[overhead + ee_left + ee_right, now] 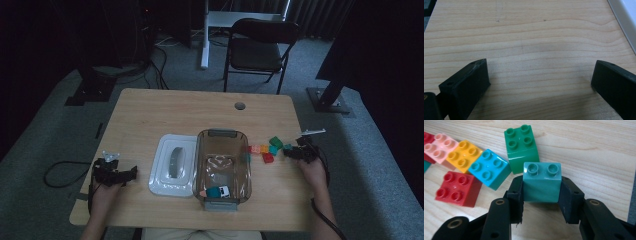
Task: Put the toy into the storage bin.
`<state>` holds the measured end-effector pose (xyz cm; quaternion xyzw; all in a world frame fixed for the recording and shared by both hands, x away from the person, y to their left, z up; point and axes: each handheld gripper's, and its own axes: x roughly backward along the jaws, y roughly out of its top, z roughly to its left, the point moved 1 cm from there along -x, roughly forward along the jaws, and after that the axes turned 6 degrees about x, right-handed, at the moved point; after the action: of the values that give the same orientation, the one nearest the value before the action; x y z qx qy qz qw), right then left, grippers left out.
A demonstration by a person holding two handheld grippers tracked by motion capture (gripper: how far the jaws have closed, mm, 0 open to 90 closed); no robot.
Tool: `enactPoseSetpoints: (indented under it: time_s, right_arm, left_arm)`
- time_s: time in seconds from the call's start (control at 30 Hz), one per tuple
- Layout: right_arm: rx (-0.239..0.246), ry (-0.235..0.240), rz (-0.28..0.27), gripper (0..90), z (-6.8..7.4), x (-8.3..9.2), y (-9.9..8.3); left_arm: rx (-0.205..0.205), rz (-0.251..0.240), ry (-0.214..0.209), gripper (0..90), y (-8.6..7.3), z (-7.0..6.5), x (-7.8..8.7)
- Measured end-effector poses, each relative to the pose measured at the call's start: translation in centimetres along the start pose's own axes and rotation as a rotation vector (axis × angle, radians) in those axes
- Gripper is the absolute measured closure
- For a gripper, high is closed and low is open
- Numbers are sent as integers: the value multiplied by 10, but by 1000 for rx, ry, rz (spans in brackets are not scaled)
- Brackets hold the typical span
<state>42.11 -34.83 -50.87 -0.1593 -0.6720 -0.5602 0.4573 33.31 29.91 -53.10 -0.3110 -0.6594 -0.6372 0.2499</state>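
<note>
- The right gripper (pixel 541 195) is seen in the right gripper view clamped on a small teal brick (pixel 542 181); both black pads are pressed flat against the brick's two side faces.
- The teal brick is held upright, its two studs on top, with its base at or just above the wooden table (pixel 599 152); whether it is touching the wood cannot be told.
- Just behind the held brick, a green four-stud brick (pixel 520 146) is found, very close to it or touching its far edge.
- To the left of the green one, a light blue brick (pixel 489 168), an orange brick (pixel 464 155) and a pink brick (pixel 440 146) are laid in a row, side against side.
- A red brick (pixel 457 188) is placed in front of that row, just beside the light blue brick.
- In the high view the right gripper (pixel 300 151) is seen near the table's right edge, at the right end of the group of bricks.
- The group is located just to the right of a clear brown-tinted bin (pixel 245 175), in which a few small toys are lying at the near end.
- A white lid (pixel 160 175) is lying flat on the table against the bin's left side.
- The left gripper (pixel 114 172) is held near the table's left front corner, well apart from the lid's left edge.
- In the left gripper view its jaws are spread wide with bare wood between them, and a strip of the white lid is seen at the upper right corner.
</note>
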Motion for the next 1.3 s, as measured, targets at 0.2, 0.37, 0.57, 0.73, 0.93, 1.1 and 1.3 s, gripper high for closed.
enactPoseSetpoints:
  time_s: [0.2, 0.37, 0.57, 0.73, 0.93, 1.1, 1.3]
  right_arm:
    - [18, 26, -21, 586, 5, 15, -1]
    - [49, 60, -45, 587, 13, 28, 1]
    - [115, 109, -86, 587, 32, 50, 7]
    - [175, 156, -127, 587, 50, 70, 15]
    - [262, 241, -186, 586, 77, 95, 25]
    - [356, 300, -216, 587, 103, 115, 33]
    - [464, 360, -235, 586, 132, 130, 40]
  left_arm:
    - [0, 0, 0, 20, 0, 0, 0]
    - [0, 0, 0, 20, 0, 0, 0]
    - [0, 0, 0, 19, 0, 0, 0]
    - [0, 0, 0, 20, 0, 0, 0]
    - [0, 0, 0, 20, 0, 0, 0]
    - [0, 0, 0, 19, 0, 0, 0]
    - [0, 0, 0, 20, 0, 0, 0]
